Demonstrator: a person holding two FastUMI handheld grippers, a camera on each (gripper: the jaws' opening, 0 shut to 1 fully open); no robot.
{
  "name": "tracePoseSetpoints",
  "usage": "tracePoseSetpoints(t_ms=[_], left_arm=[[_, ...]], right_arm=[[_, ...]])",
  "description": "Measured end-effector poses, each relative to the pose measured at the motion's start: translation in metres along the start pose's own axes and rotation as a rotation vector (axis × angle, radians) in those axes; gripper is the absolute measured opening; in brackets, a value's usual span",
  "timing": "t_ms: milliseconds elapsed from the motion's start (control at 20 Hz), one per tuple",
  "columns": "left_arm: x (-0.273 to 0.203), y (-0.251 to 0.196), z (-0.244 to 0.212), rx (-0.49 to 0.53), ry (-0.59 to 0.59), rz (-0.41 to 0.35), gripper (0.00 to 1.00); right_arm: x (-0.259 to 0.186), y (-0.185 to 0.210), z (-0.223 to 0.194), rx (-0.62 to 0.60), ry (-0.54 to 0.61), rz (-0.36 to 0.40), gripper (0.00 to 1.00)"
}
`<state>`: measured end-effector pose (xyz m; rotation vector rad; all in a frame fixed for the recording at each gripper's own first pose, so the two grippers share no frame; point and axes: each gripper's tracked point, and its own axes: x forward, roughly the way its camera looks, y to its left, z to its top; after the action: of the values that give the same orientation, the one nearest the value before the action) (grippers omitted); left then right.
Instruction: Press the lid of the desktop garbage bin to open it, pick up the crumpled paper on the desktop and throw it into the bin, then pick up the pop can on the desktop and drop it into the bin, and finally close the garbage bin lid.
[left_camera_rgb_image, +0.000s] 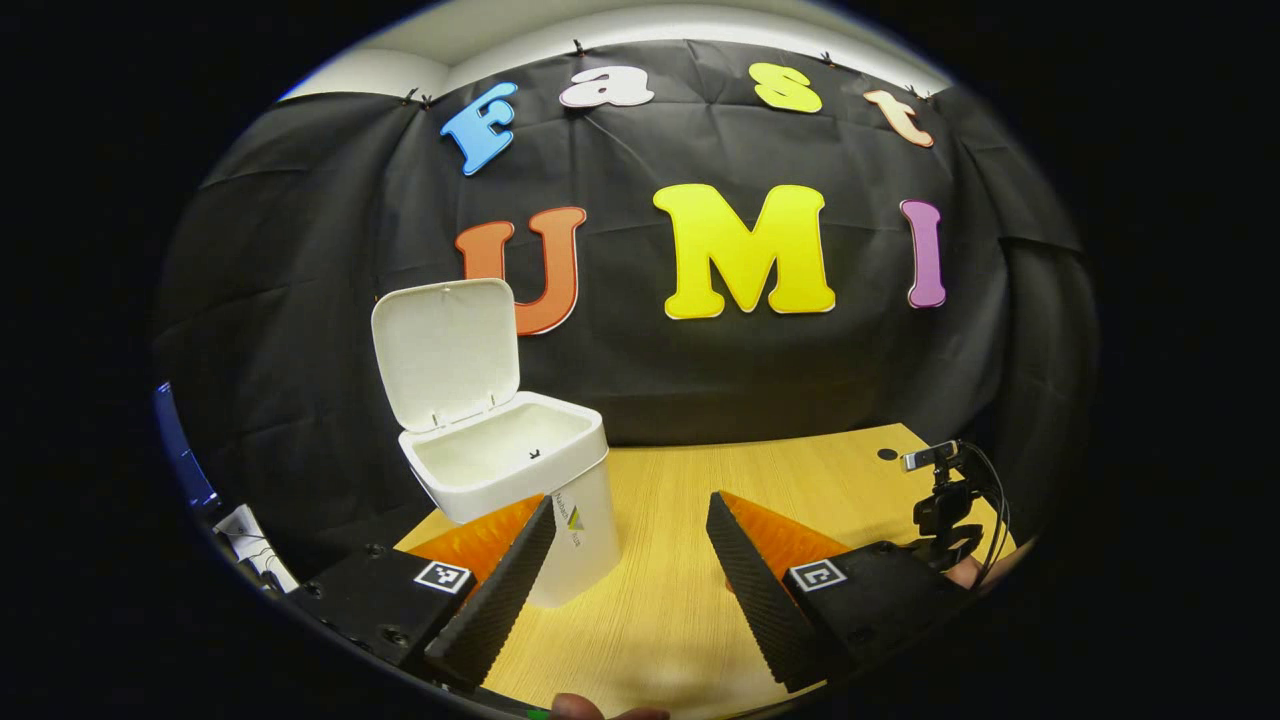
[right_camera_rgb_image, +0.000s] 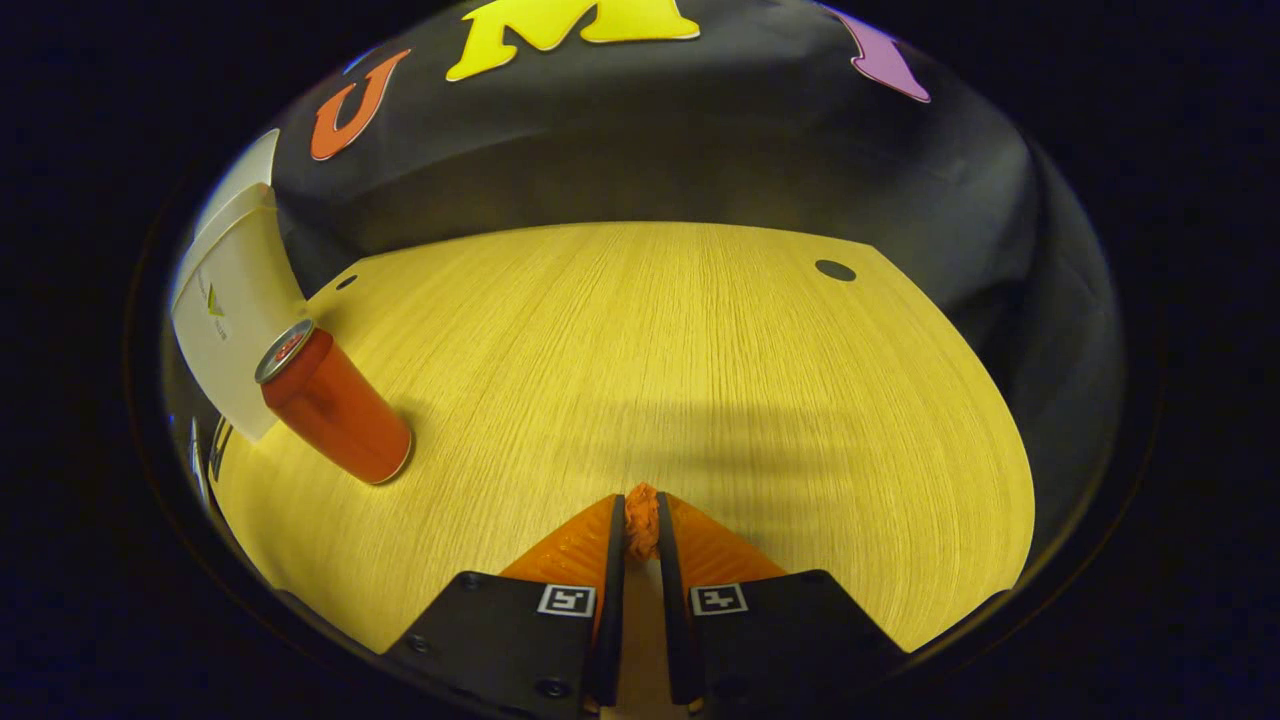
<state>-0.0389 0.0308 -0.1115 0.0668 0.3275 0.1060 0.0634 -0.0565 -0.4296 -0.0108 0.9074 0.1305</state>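
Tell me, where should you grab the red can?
Probably around the middle of the red metal pop can, from the side. It stands upright on the wooden table, and its round body suits two fingers closing across it.

Both grippers carry black housings with screws, square black-and-white tag markers, and wedge-shaped jaws with ribbed faces.

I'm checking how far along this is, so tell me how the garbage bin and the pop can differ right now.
The garbage bin is white and boxy; the pop can is red and round. The bin stands open, its lid swung up behind it, while the can's top looks sealed. The bin is clearly the bigger of the two. Both stand upright on the wooden desktop, close together, and neither gripper touches them.
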Motion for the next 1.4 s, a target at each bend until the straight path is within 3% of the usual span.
tracePoseSetpoints(t_ms=[50,100,250,750,950,1400], left_arm=[[-0.001,0.002,-0.001,-0.005,-0.001,0.002,0.99],[-0.002,0.004,-0.002,-0.010,0.000,0.002,0.99],[-0.002,0.009,-0.002,-0.025,-0.006,-0.002,0.99],[-0.007,0.014,-0.004,-0.037,-0.032,-0.072,0.99],[-0.008,0.019,-0.005,-0.029,-0.035,-0.089,0.99],[-0.011,0.042,0.003,-0.068,-0.047,-0.084,0.99]], right_arm=[[-0.004,-0.001,0.007,0.007,-0.014,-0.017,0.20],[-0.013,0.001,0.014,0.014,-0.032,-0.017,0.11],[-0.037,0.015,0.045,0.022,-0.082,0.013,0.09],[-0.136,0.093,0.180,-0.062,-0.325,0.118,0.11],[-0.170,0.144,0.232,-0.114,-0.438,0.193,0.10],[-0.216,0.270,0.283,-0.255,-0.554,0.378,0.10]])
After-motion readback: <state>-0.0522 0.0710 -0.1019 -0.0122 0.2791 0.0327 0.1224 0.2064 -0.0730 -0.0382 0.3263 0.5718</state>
